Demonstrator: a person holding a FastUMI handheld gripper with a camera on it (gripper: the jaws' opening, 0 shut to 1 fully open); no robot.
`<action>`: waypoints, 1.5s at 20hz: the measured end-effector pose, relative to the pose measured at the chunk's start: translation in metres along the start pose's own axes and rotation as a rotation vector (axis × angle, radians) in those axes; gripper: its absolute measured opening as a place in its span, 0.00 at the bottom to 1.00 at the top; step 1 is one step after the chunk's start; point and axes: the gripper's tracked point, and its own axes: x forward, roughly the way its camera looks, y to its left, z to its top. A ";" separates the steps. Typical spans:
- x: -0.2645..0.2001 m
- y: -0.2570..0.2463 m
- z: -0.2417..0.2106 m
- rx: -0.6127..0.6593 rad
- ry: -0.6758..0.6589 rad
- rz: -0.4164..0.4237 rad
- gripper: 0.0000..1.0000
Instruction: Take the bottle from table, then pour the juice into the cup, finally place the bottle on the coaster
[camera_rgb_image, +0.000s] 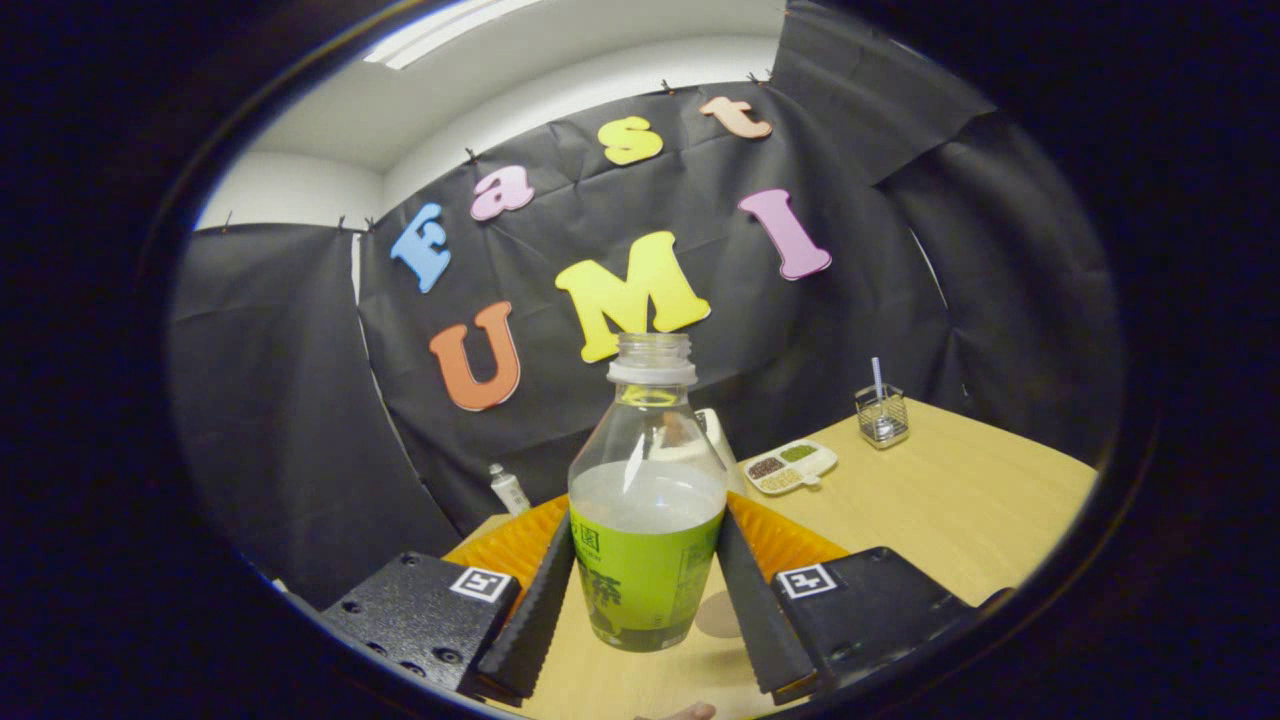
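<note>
Bottle (647, 520) uncapped, clamped between both fingers of the tool (645, 610), cup (722, 440) mostly hidden behind it

on the wooden table (960, 500) you have a small wire basket (882, 416) near the far edge, with a pale straw-like stick (877, 377) standing in it. nearer you, a white divided dish (791, 466) holds small heaps of dark, green and yellowish bits. an orange ribbed mat (510, 545) lies on the table, and a small white tube (509, 489) stands by the black cloth wall (280, 400).
</note>
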 end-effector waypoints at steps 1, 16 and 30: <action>0.008 0.000 -0.008 -0.031 0.012 -0.014 0.82; 0.087 -0.044 -0.064 -0.335 0.023 -0.200 0.83; 0.117 -0.060 -0.104 -0.327 0.070 -0.170 0.83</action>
